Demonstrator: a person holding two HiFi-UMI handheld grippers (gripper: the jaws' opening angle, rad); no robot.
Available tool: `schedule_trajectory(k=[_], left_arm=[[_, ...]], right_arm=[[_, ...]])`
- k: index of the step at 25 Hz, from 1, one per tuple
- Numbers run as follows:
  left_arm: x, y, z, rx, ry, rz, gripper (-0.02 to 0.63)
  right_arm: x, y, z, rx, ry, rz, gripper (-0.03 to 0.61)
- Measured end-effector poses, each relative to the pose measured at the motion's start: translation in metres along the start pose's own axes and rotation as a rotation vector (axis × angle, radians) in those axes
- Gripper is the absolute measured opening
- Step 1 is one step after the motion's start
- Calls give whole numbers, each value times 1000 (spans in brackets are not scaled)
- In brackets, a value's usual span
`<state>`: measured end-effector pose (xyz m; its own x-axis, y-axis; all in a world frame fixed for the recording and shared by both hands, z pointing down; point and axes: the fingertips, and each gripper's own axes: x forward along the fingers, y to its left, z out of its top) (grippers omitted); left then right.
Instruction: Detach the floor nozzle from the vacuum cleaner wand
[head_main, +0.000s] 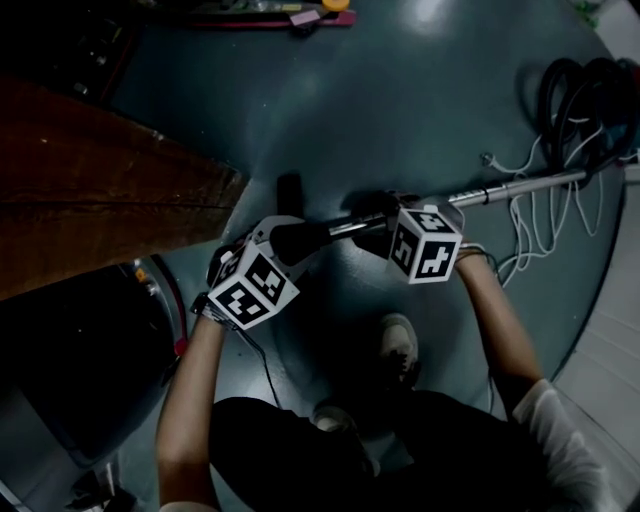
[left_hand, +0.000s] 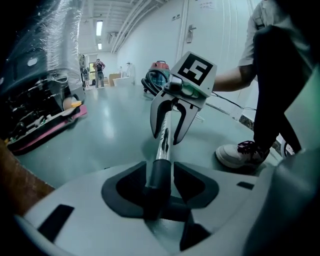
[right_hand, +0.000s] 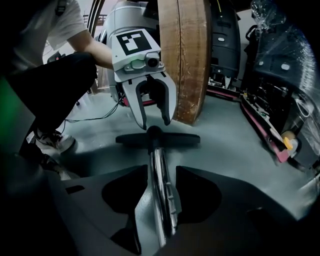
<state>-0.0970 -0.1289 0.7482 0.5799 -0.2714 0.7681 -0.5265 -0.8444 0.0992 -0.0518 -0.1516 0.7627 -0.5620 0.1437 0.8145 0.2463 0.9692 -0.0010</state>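
Left gripper view showed that tool's own jaws drawn in on the dark neck (left_hand: 157, 182) of the floor nozzle, which lay straight down the gap between them; it looked gripped rather than merely straddled. Just beyond the jaws the dark neck gave way to the chrome wand (left_hand: 164, 142), so the joint sat directly ahead of the left gripper (right_hand: 154, 119).

Further along the same tube, the right gripper (left_hand: 167, 136) faced back toward the left one. In its own view the wand filled the slot between its jaws, and they appeared closed on it, though seen from the other side a sliver of space showed beside the tube. Past its jaws, the floor nozzle (right_hand: 175, 139) lay flat as a dark crossbar at the wand's far end, touching the grey floor (right_hand: 235, 150).

The wand's long axis ran from one tool to the other, nozzle at the left gripper's end, the tube continuing behind the right gripper toward the coiled hose (head_main: 580, 95). The left hand was the nearer to the nozzle, and the joint lay between the two grips. By my judgement, separation called for pulling the tools apart along that axis, perhaps with a twist.

A wooden panel (right_hand: 182, 60) stood upright beyond the nozzle.
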Motion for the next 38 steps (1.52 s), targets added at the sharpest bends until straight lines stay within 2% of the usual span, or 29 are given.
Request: schedule_trajectory(k=[5, 8, 12, 15, 25, 30, 32, 34, 38], left_arm=[[15, -6, -10, 94, 46, 11, 193], [21, -12, -18, 128, 82, 1, 209], [28, -13, -20, 97, 86, -21, 230], [33, -13, -25, 95, 107, -18, 235], [47, -10, -32, 163, 163, 10, 242], [54, -7, -40, 181, 197, 35, 242], [56, -4, -43, 191, 211, 64, 234], [57, 0, -43, 182, 213, 90, 183], [57, 1, -42, 170, 202, 91, 181]], right_arm=[[9, -2, -18, -60, 82, -41, 183], [17, 1, -21, -59, 91, -32, 186], [24, 1, -15, -28, 56, -20, 187], [29, 0, -19, -47, 84, -29, 187], [39, -1, -38, -162, 169, -60, 170], [38, -2, -38, -136, 132, -71, 154], [38, -2, -38, -140, 129, -66, 152], [38, -3, -38, -149, 126, -69, 152], [37, -2, -38, -165, 120, -81, 150]])
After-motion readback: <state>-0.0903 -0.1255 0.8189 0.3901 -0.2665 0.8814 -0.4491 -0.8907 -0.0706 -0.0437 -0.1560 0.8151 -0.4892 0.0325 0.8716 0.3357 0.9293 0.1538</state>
